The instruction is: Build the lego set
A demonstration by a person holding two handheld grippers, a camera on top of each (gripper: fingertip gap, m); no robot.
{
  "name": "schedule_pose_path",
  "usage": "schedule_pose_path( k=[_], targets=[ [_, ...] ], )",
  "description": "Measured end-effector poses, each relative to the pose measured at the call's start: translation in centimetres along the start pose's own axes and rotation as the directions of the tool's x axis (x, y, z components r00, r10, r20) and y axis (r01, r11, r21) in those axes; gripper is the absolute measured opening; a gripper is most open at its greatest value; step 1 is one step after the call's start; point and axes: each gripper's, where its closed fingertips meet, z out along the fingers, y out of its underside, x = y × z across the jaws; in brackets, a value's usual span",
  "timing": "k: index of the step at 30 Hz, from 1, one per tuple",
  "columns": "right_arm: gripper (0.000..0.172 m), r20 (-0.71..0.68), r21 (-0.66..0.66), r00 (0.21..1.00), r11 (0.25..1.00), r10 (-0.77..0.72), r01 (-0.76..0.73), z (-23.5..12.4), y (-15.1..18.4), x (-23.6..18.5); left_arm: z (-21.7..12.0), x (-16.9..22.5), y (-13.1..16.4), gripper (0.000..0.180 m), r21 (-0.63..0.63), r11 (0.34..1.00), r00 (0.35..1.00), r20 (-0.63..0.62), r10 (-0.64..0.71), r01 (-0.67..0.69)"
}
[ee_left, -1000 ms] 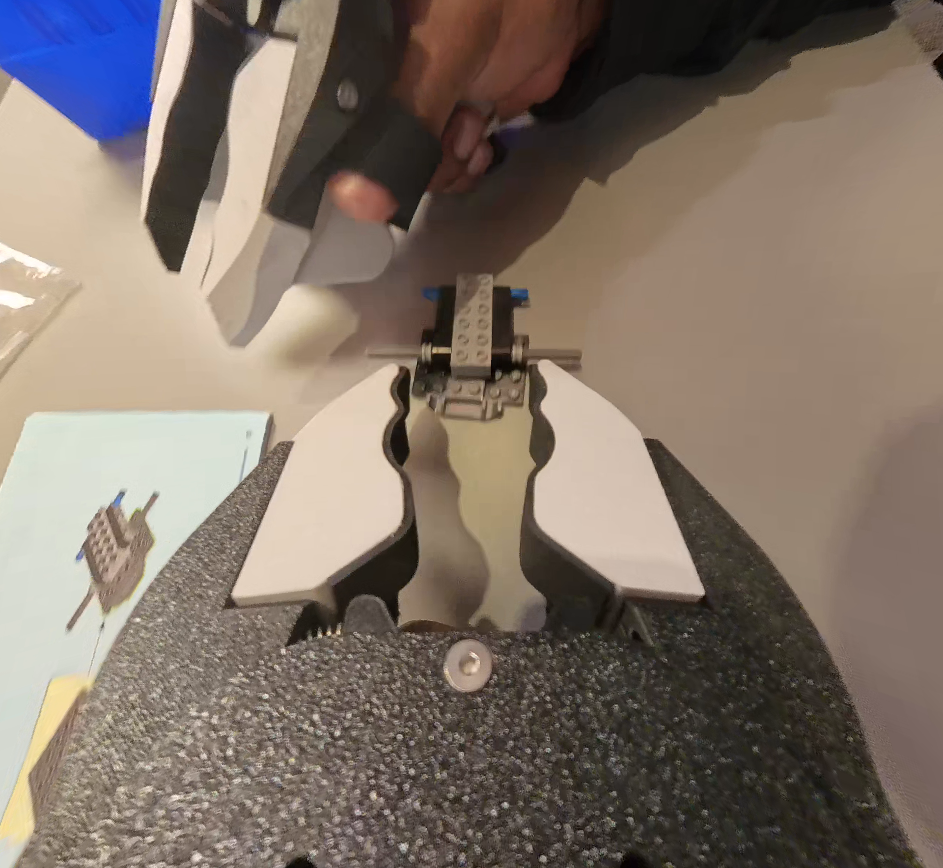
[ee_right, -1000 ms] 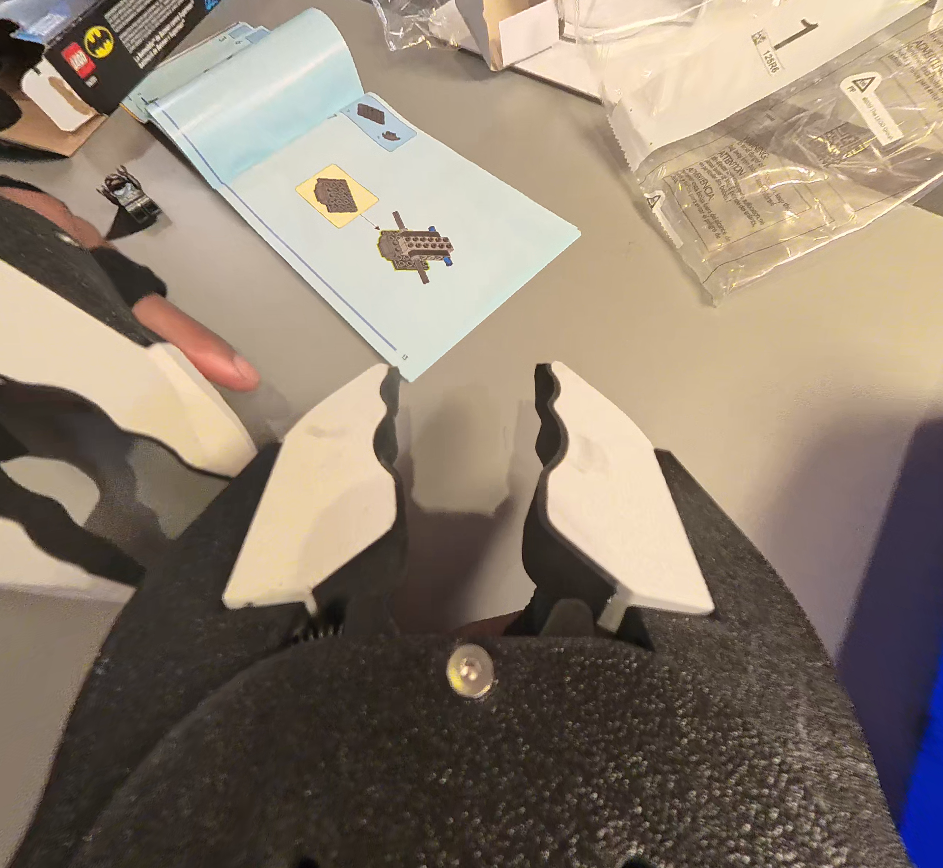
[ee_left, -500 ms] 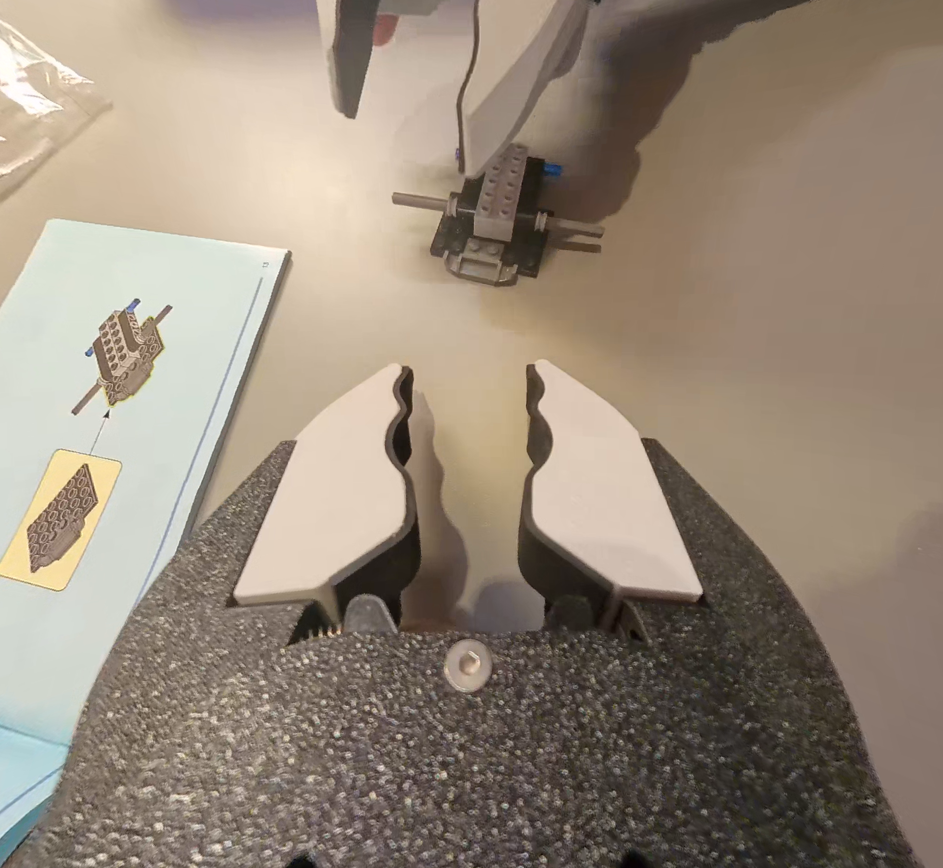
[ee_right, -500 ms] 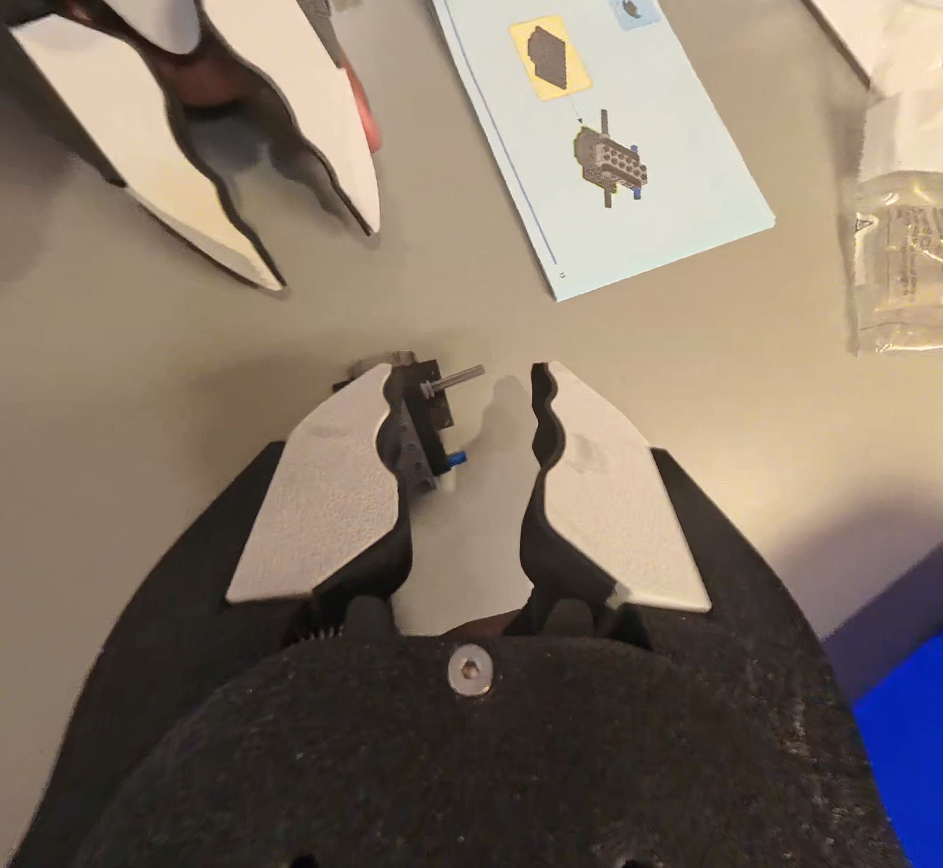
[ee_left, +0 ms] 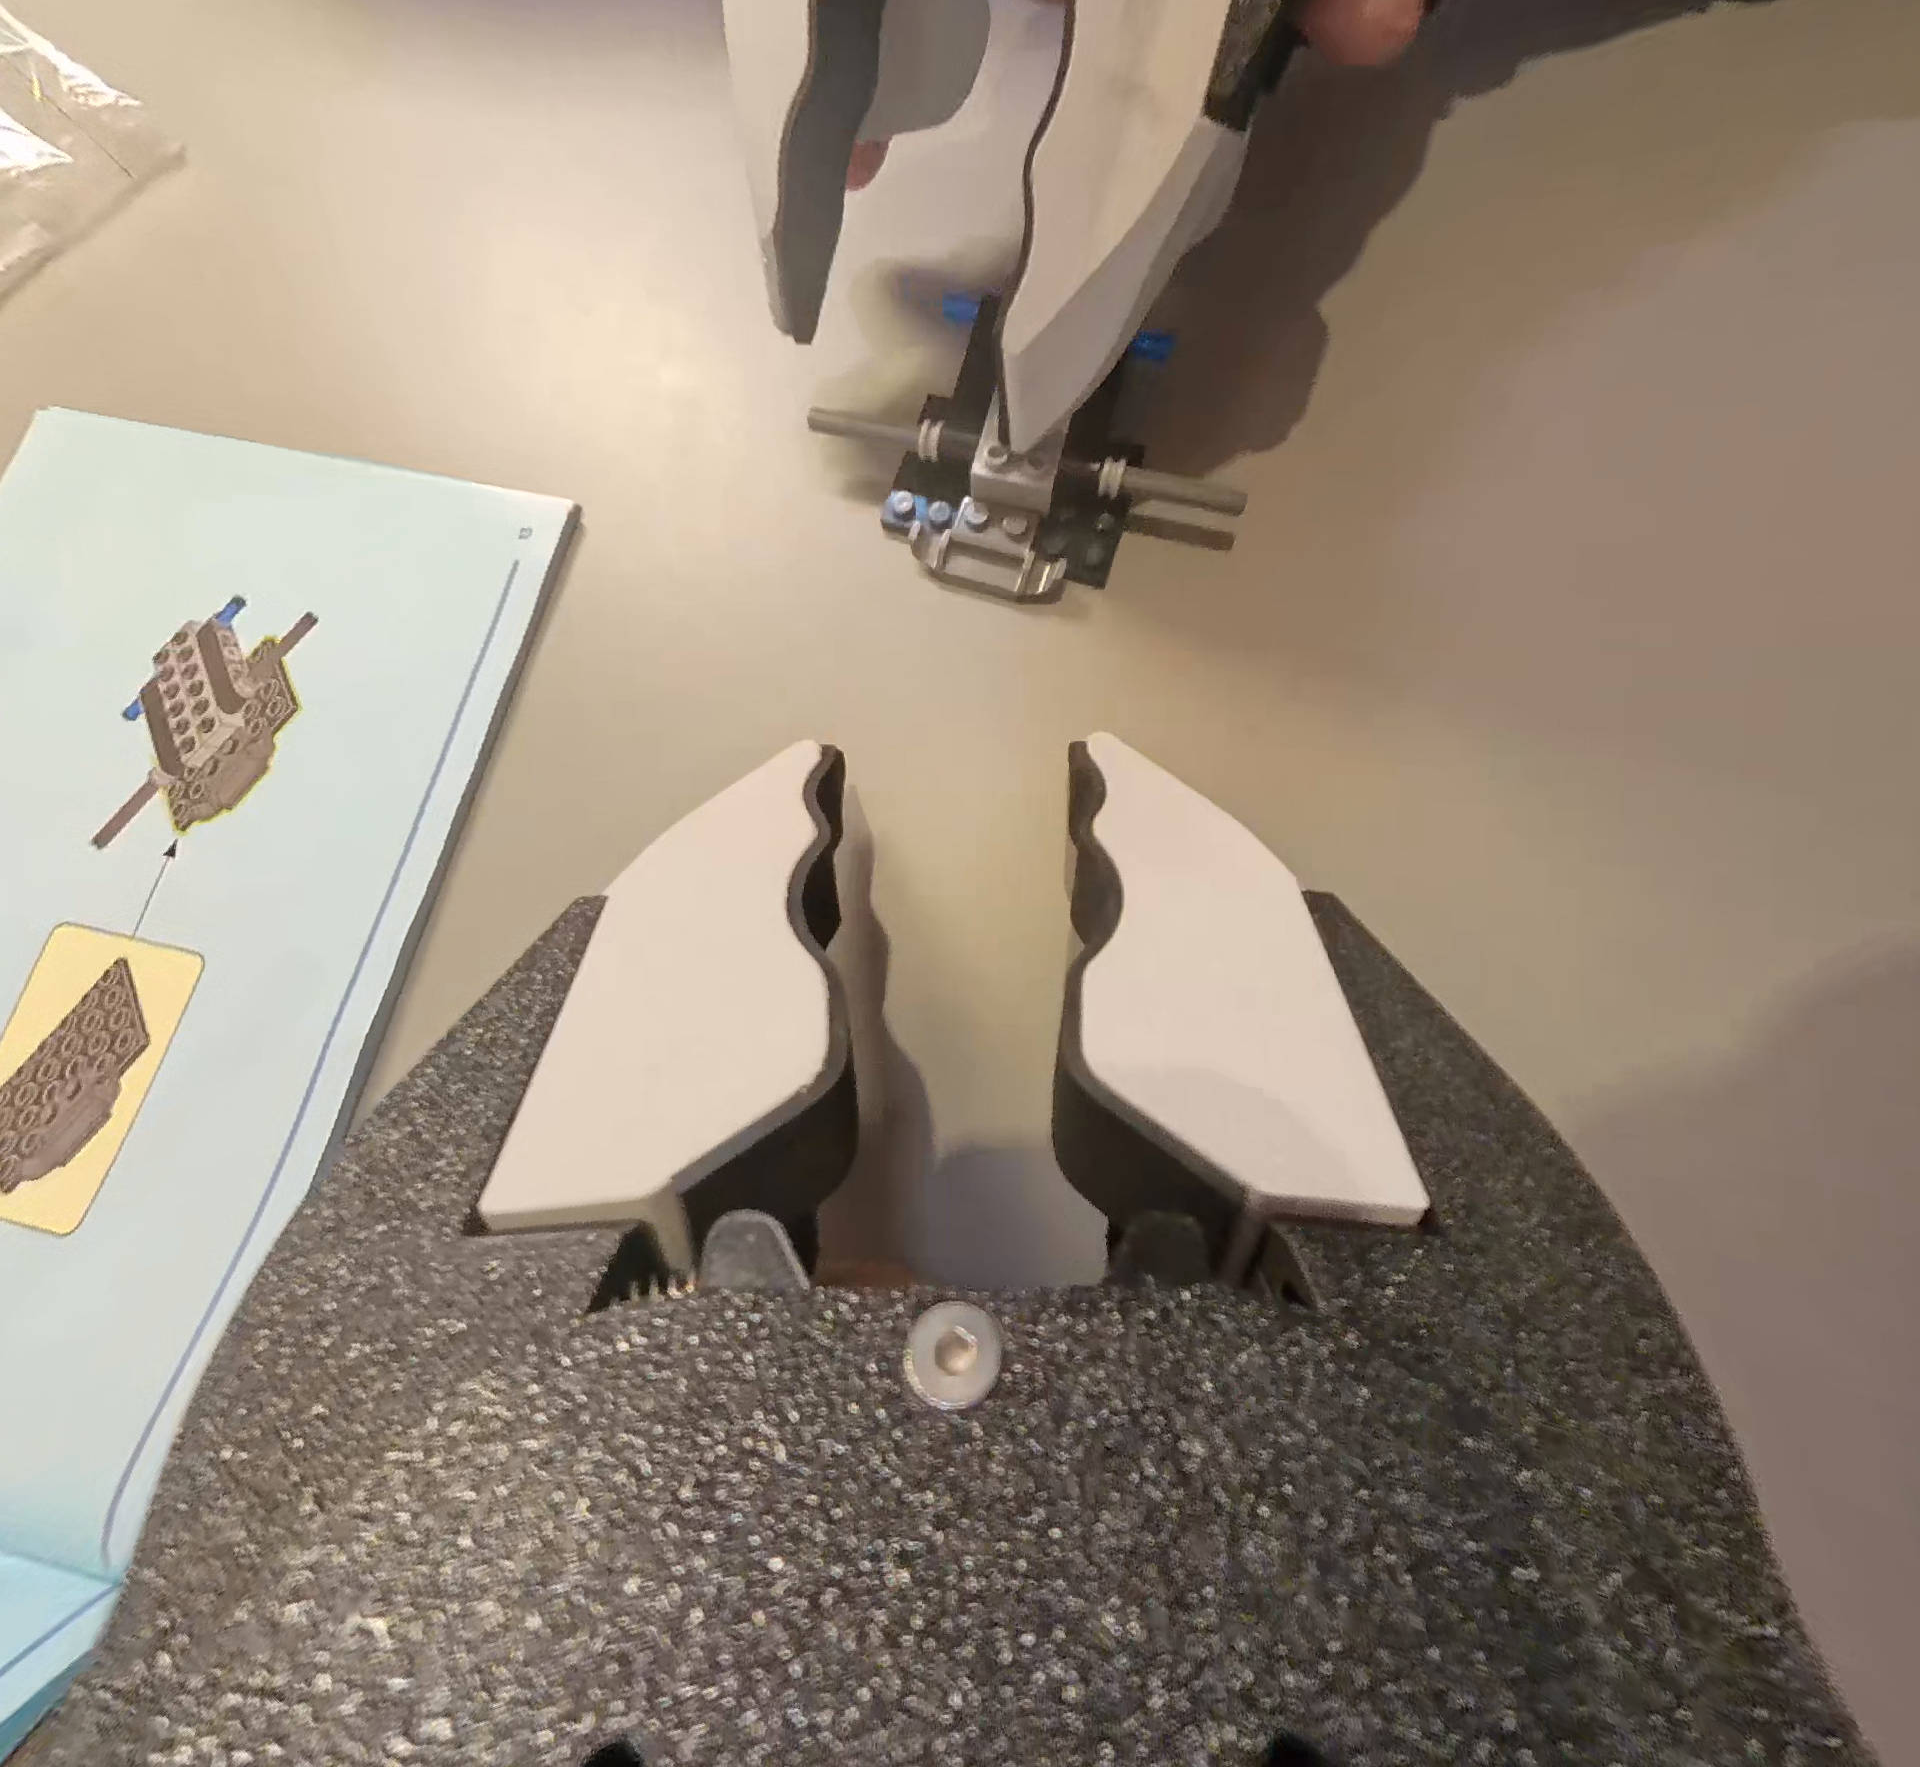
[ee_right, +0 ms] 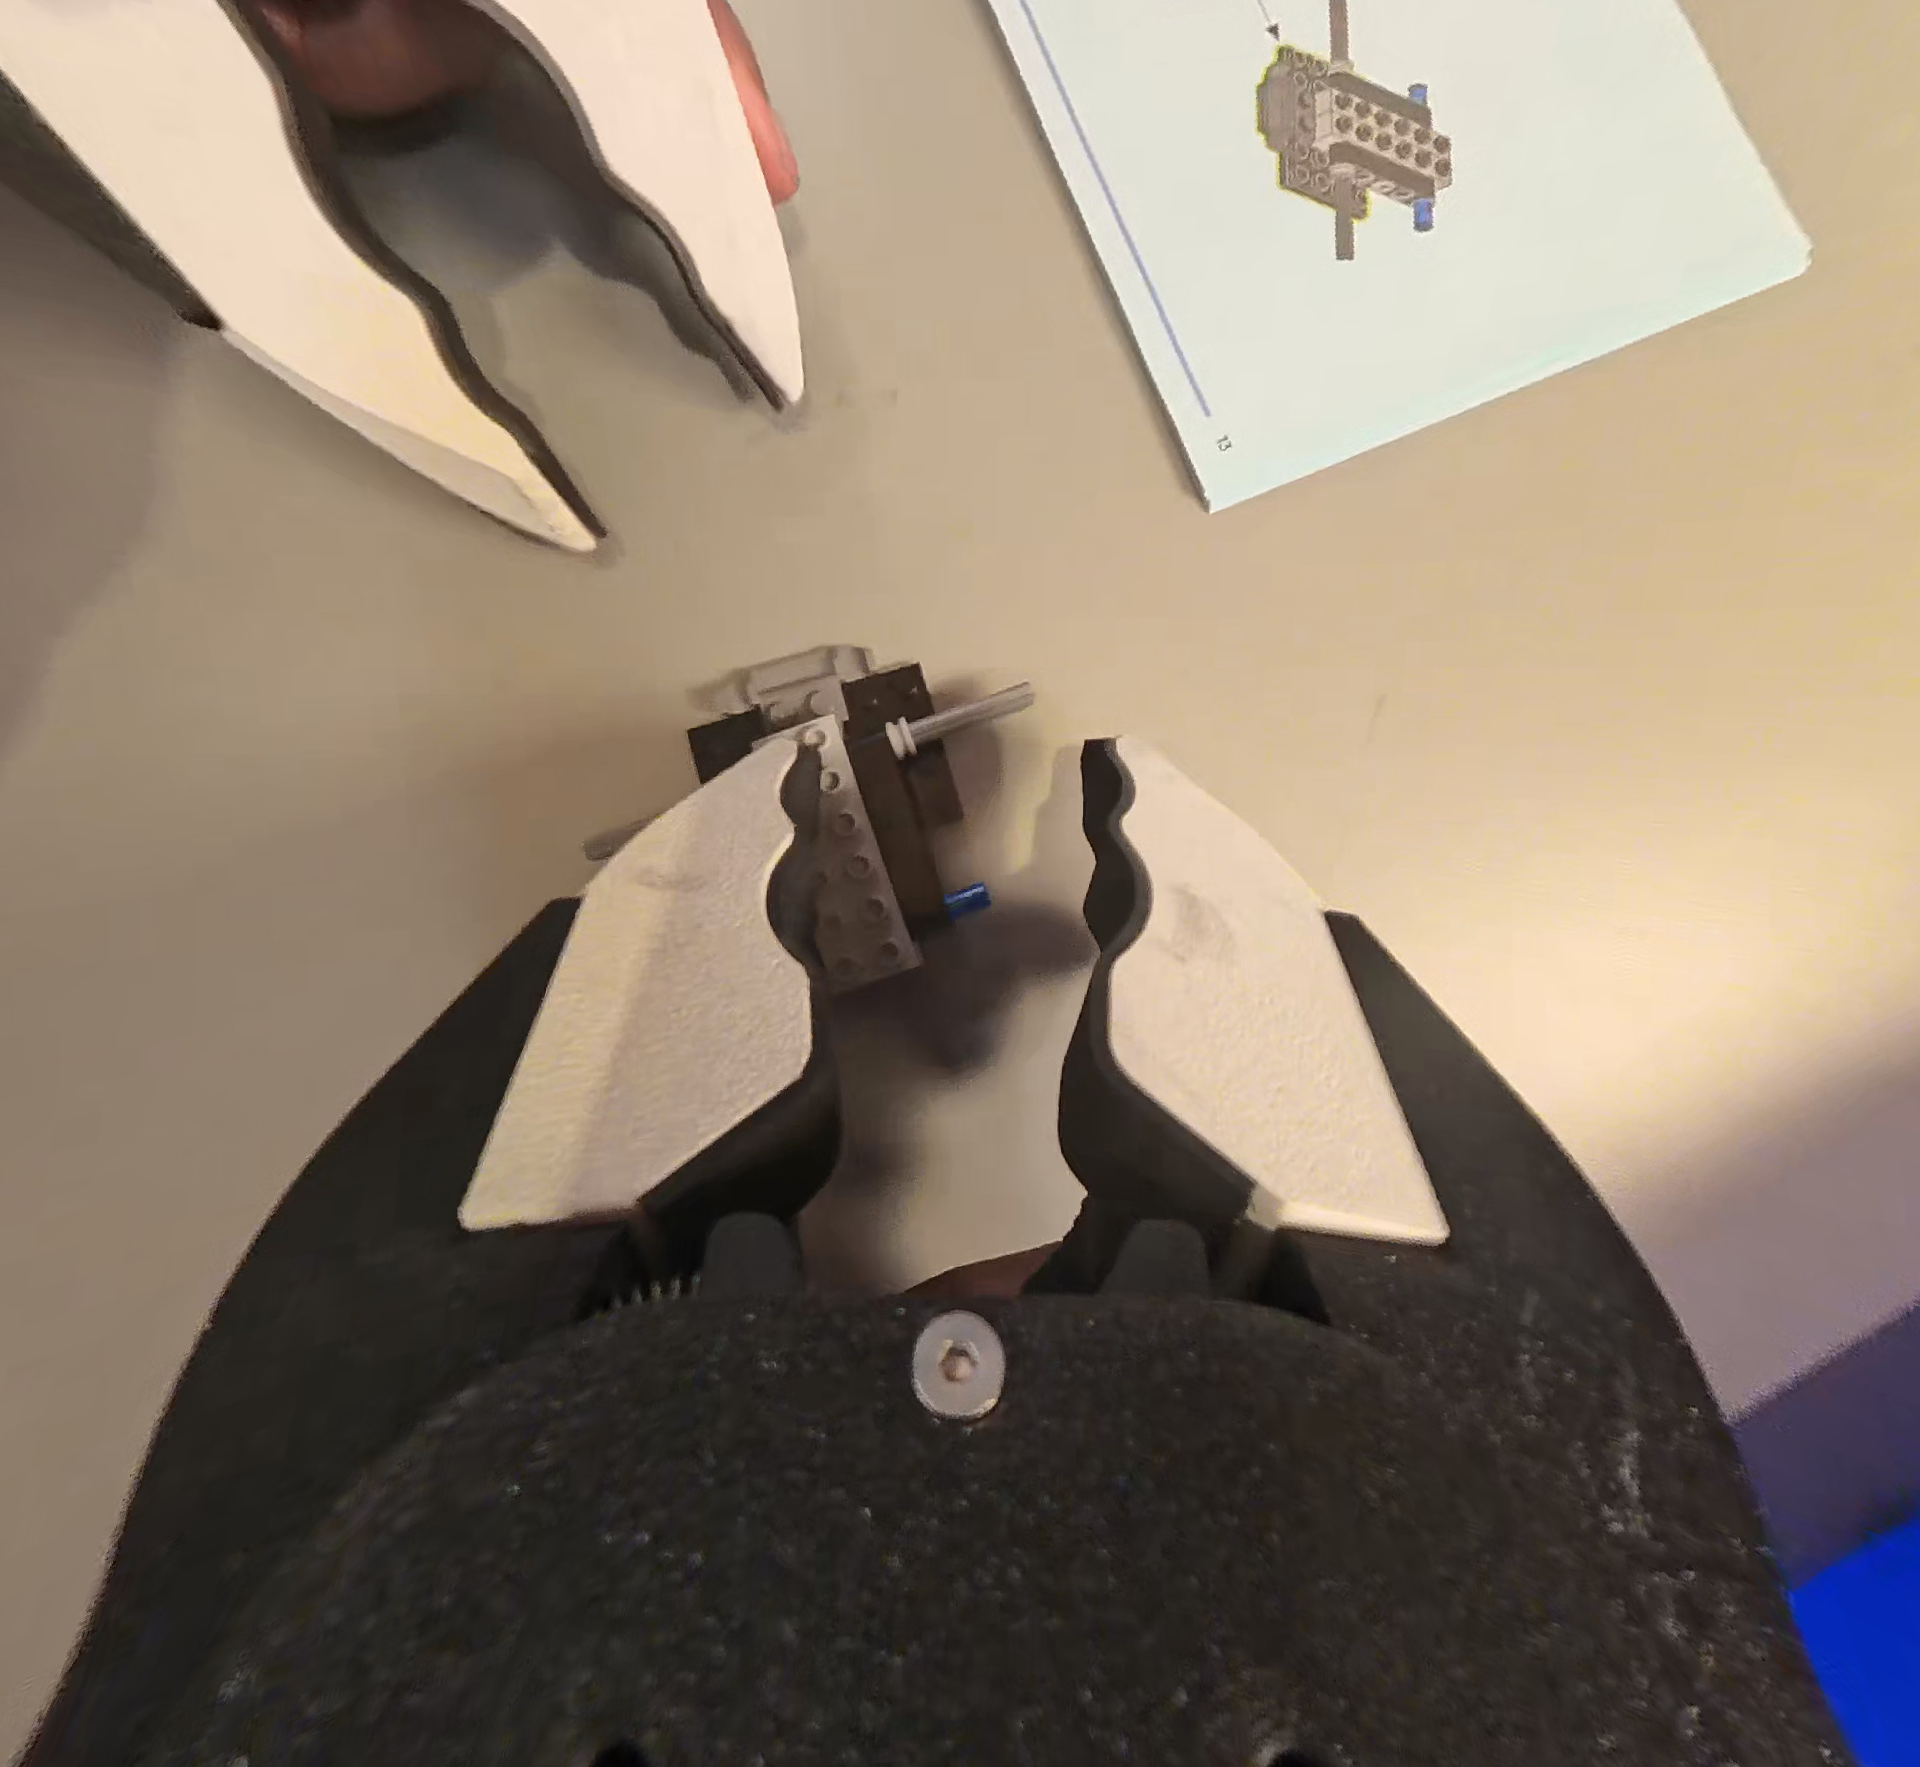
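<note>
While my right gripper [ee_right: 940,844] hangs over the toy-brick assembly [ee_right: 868,813] with its jaws apart, one fingertip [ee_right: 727,844] lies over the grey studded plate and the other stands clear at 3 o'clock, gripping nothing. The assembly, black and grey with a grey axle [ee_right: 971,715] and blue pin [ee_right: 964,902], sits on the beige table [ee_right: 1455,782]. My left gripper [ee_left: 956,772] is parted too and bare, the assembly [ee_left: 1023,512] well ahead at 12 o'clock, the open instruction booklet [ee_left: 260,782] at 9 o'clock.
</note>
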Motion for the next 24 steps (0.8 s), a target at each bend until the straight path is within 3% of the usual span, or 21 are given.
schedule_pose_path(
  k=[24],
  targets=[
    [0.048,0.017,0.026,0.999,0.999,0.033,-0.034,0.5,-0.5,-0.4,3.6,1.1,-2.1,0.063,-0.042,0.981,0.967,-0.185,0.177,-0.188]
  ],
)
